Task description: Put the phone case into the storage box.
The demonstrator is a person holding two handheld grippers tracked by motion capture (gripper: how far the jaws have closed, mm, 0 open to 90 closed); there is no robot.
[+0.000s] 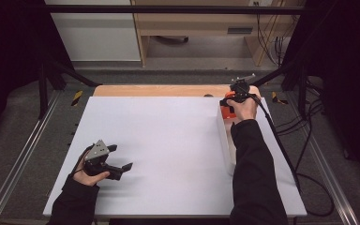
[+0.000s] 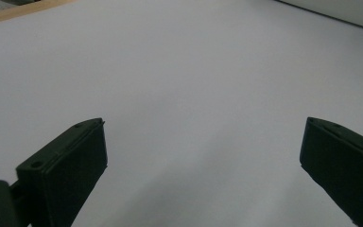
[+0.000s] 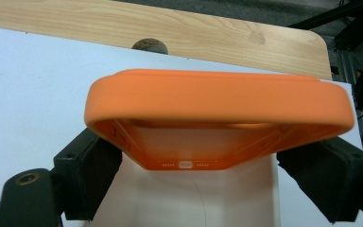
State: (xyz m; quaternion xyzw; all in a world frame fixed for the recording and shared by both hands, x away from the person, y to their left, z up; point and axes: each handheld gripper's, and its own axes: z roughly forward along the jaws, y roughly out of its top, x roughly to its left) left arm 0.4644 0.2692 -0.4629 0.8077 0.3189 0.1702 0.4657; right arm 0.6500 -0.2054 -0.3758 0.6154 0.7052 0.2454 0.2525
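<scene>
Orange phone case (image 3: 217,113) is sitting crosswise between the right gripper (image 3: 217,163) jaws, its long axis running from one jaw to the other across the right gripper view. Its open hollow is facing down and toward the camera, the smooth outer edge is tipping up and away, and the end with the small port cut-out is showing at the bottom of that view. Both black jaws are pressing in on the case's two sides, one at each lower corner, so that gripper is clamping the case, not just framing it. Below the case a white box (image 3: 189,198) is lying on the table, right under the jaws. In the high view the case (image 1: 228,108) is showing as an orange patch under the person's right hand (image 1: 244,107), at the far right part of the white table top (image 1: 168,140), over the far end of the long white box (image 1: 226,140). A wooden strip (image 3: 170,28) is running along the far edge behind it. Well apart, near the front left corner, the left gripper (image 1: 122,159) is resting low over the bare surface, its jaws standing wide apart with nothing between them.
</scene>
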